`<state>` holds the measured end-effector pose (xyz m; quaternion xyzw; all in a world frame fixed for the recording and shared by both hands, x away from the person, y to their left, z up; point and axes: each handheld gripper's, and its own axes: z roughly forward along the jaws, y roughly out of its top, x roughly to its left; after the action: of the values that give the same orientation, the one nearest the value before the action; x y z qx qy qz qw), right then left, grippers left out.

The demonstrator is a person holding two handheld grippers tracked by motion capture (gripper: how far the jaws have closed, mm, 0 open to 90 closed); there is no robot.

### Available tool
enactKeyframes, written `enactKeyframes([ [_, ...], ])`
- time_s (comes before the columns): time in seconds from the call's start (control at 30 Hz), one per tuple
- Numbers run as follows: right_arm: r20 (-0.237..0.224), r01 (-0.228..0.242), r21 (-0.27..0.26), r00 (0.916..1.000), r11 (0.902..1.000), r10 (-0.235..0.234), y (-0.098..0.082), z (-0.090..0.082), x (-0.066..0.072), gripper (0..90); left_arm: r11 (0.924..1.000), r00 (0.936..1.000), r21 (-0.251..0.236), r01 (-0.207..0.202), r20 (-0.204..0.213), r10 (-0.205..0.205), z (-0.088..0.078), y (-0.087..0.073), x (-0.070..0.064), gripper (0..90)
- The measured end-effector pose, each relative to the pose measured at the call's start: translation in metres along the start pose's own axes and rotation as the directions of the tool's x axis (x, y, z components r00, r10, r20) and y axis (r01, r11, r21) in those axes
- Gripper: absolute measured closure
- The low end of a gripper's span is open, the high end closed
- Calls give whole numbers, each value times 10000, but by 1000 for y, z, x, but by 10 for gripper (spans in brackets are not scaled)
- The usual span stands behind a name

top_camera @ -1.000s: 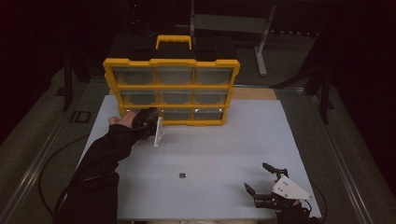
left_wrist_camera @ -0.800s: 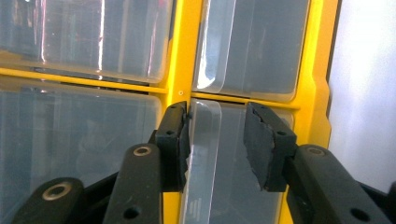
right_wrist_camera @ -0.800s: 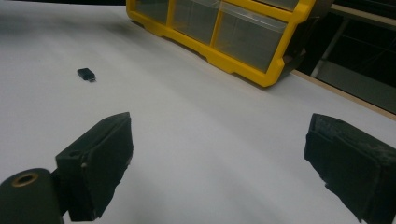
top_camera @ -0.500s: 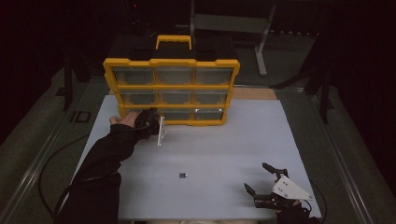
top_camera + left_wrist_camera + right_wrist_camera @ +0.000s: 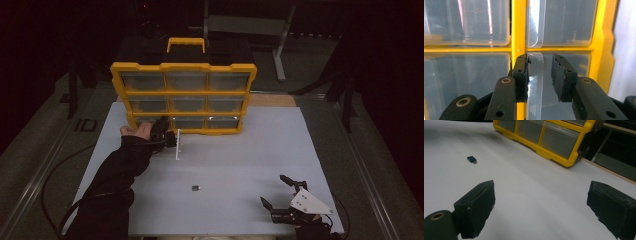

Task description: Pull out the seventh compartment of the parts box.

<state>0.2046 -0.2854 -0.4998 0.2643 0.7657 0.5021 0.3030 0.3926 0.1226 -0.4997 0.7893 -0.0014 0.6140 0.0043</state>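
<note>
The yellow plastic organiser case with clear drawers (image 5: 184,97) stands upright at the far side of the white table (image 5: 240,160), and the left gripper (image 5: 539,75) is up against its bottom row at the left end. In the left gripper view a clear plastic pull tab (image 5: 535,85) on a drawer front (image 5: 569,75) runs as a narrow strip away from the camera, its long axis lined up with the jaws. The strip lies right against the left-hand pad (image 5: 525,75), while a visible gap separates it from the right-hand pad (image 5: 557,77). The jaws have just been closing, with the tab between them, but they are not yet clamped on it from both sides. So the coming move turns on that remaining gap: the tab sits off-centre toward one pad, and the other pad has to come across to it before a pull could slide the drawer out toward the person. In the high view a thin clear panel (image 5: 177,145) stands out from the case beside the left hand (image 5: 142,131). The right gripper (image 5: 280,192) rests well apart at the near right corner of the table, jaws spread wide and empty, pointing toward a small dark block (image 5: 196,188) that lies alone mid-table. The left hand is the nearer one to the drawer.
</note>
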Motion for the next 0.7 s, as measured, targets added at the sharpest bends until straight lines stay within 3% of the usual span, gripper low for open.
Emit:
enactKeyframes([
  [0.03, 0, 0, 0, 10000, 10000, 0, 0, 0, 0, 82, 10000, 10000, 0, 0, 0, 0, 0, 0, 0, 705],
  [0.07, 1, -8, 5, 10000, 10000, 8, 0, 0, 0, 82, 9994, 9992, 318, -141, -376, 153, 0, 4, -2, 705],
  [0.13, 5, -10, -18, 10000, 10000, 10, 0, -1, -1, 82, 9991, 9984, 415, -90, -550, 113, 1, 6, -4, 755],
  [0.33, -21, -19, -14, 10000, 10000, 19, -1, 0, -1, 82, 9988, 9977, 498, -12, -683, 46, 2, 7, -6, 774],
  [0.5, 2, -13, 0, 10000, 10000, 13, -1, -1, -1, 83, 9985, 9983, 537, -36, -575, 67, 1, 7, -4, 779],
  [0.7, 50, -26, -14, 10000, 10000, 26, -1, -1, -2, 82, 9978, 9999, 643, -163, -20, 164, -2, 7, 6, 780],
])
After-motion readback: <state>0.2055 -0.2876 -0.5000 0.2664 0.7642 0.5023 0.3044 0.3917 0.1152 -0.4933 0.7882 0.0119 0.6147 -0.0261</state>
